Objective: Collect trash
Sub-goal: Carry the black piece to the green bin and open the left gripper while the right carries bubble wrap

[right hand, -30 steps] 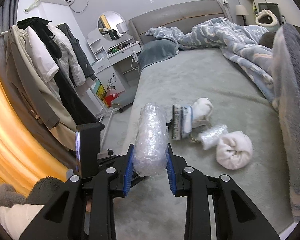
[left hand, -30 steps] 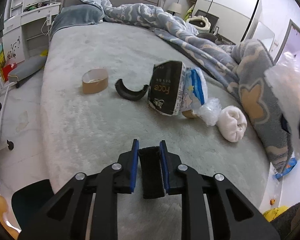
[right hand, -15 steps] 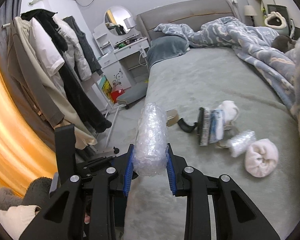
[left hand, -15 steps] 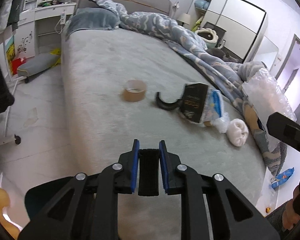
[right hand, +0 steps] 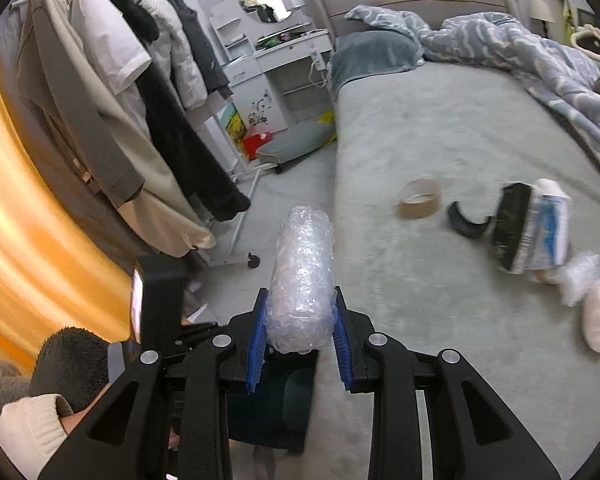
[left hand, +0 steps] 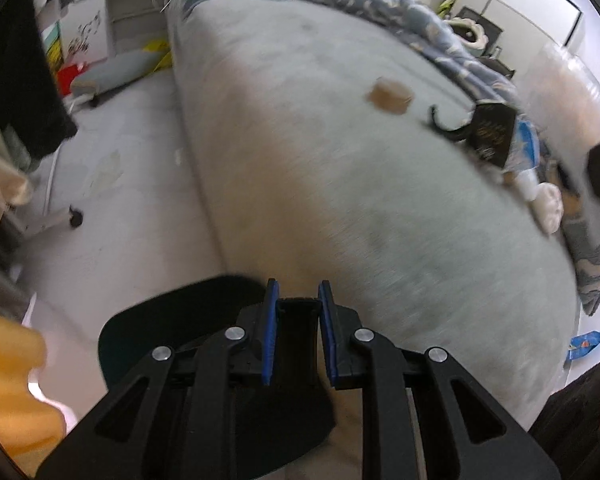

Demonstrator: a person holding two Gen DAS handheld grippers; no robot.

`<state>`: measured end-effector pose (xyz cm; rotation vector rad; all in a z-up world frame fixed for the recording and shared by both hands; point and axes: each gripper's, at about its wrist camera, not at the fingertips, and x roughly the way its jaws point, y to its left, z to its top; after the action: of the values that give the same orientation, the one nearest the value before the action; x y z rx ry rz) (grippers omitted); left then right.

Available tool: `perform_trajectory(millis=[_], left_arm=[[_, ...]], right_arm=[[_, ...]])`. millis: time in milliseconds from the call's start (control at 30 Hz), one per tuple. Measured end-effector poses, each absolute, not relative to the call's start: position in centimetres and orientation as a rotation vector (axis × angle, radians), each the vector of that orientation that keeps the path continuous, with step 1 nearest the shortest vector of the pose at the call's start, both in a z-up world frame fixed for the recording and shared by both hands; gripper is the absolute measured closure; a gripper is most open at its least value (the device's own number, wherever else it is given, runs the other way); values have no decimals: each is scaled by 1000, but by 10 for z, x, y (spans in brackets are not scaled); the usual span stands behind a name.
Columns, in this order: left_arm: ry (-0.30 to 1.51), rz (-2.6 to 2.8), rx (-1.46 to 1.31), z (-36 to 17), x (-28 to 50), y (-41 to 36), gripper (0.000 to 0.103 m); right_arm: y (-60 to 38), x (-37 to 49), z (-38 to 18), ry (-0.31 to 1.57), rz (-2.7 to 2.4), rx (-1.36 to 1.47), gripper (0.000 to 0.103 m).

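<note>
The grey bed (right hand: 440, 128) fills the right of both views. Tilted downward at bottom centre, the right gripper (right hand: 300, 320) pinches a bubble-wrap roll (right hand: 302, 276); the left gripper (left hand: 298, 312), likewise tilted, clamps a black strip (left hand: 298, 340) above a dark bin (left hand: 172, 328).

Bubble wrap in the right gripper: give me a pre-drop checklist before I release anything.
1. Right gripper gripping the bubble wrap roll: ok, pads press both sides.
2. Left gripper gripping the black piece: ok, shut on it.
3. Dark bin under the left gripper: ok, rim visible below the fingers.
4. Bin under the right gripper: cannot tell, only a dark shape beneath.
5. Bed cleared: not ok, tape roll, black curved piece and tissue pack remain.
</note>
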<state>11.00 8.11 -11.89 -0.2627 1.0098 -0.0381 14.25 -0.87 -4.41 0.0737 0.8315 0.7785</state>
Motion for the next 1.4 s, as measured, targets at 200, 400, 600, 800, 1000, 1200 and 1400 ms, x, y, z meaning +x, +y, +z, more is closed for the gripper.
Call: perform_trajectory(millis=[200, 400, 600, 800, 1000, 1200, 1400], left_arm=[[1121, 1, -318, -150, 103, 110, 82], [1246, 21, -352, -178, 97, 128, 82], [1352, 23, -359, -204, 85, 138, 82], [1410, 23, -378, -218, 74, 149, 82], [1376, 17, -367, -212, 69, 154, 81], [1322, 40, -351, -197, 67, 160, 59], [1260, 52, -351, -182, 62, 171, 46]], right_arm=[[19, 141, -46, 849, 806, 56, 73], [47, 141, -60, 909, 810, 30, 73], [64, 143, -74, 977, 791, 18, 73], [75, 149, -95, 1059, 757, 12, 73], [86, 153, -116, 1137, 741, 7, 73], [101, 153, -135, 1182, 738, -24, 73], [112, 156, -155, 1227, 731, -43, 73]])
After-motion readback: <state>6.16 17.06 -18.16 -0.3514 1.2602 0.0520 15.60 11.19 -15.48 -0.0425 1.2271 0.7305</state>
